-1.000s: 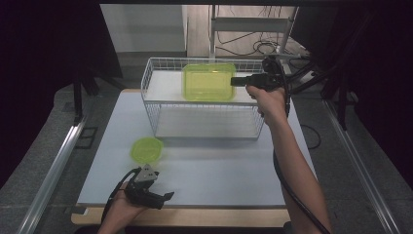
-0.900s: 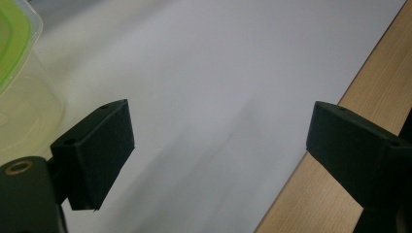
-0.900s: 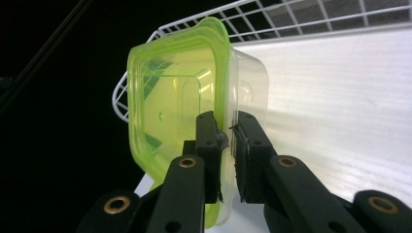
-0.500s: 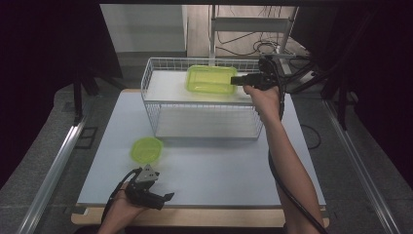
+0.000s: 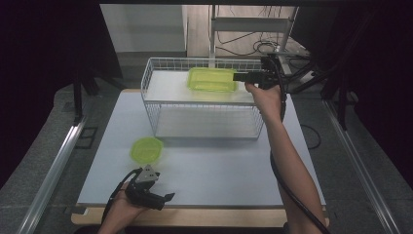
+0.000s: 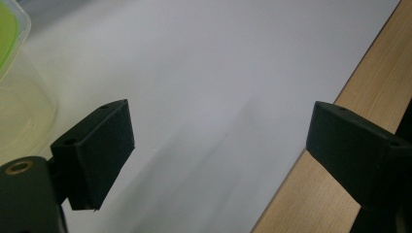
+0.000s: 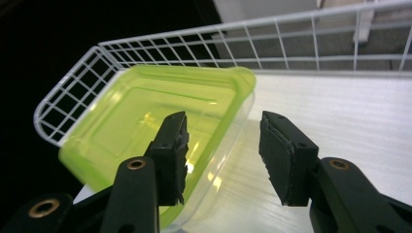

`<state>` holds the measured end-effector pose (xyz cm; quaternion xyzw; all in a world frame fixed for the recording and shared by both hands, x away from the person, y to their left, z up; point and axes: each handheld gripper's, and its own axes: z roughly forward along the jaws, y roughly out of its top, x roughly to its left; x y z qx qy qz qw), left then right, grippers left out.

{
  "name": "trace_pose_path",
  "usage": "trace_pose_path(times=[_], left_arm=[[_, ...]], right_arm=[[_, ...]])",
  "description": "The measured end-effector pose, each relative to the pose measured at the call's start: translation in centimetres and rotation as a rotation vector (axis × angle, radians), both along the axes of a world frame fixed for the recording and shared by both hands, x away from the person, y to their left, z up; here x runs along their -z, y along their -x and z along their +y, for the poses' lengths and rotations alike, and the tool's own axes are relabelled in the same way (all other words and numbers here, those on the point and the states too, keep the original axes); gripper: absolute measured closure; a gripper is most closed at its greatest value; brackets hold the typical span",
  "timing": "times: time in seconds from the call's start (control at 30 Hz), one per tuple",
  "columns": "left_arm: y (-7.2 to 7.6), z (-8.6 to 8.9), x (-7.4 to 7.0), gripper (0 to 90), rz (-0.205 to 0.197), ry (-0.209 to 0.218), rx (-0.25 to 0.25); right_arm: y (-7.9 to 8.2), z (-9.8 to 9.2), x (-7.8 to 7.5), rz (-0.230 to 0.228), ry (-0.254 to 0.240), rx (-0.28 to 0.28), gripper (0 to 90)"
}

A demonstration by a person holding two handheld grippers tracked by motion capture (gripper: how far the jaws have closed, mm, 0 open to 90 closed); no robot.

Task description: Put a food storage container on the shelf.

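The right gripper, just opening, straddles the green container's rim, released

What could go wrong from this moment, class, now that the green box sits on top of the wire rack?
1. The right tongs have just been opening, yet the wall of the green box stands between them; pulling back askew might drag it.
2. The box lies close to the wire rack's rail; a nudge could tilt it against the wires.
3. The round green container sits just ahead of the open left tongs; a careless forward move may knock it.
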<state>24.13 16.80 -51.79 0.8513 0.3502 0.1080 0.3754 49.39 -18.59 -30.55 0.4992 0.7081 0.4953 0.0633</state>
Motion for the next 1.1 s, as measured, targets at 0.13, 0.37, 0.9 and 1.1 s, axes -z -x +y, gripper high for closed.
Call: trace_pose_path(times=[0.13, 0.37, 0.9, 1.1], left_arm=[[0.0, 0.0, 0.0, 9.9, -0.001, 0.000, -0.003], [0.1, 0.0, -0.1, 9.9, -0.005, -0.005, -0.005], [0.0, 0.0, 0.0, 10.0, -0.002, -0.013, -0.004], [0.1, -0.1, 0.0, 10.0, -0.001, -0.014, 0.000]], right_arm=[[1.8, -0.3, -0.5, -0.077, 0.055, -0.026, 55.7], [5.8, -0.7, -0.4, -0.170, 0.100, -0.104, 86.1], [5.6, 2.4, 2.7, -0.126, 0.185, -0.211, 89.6], [4.9, 2.5, 3.1, -0.119, 0.184, -0.200, 89.6]])
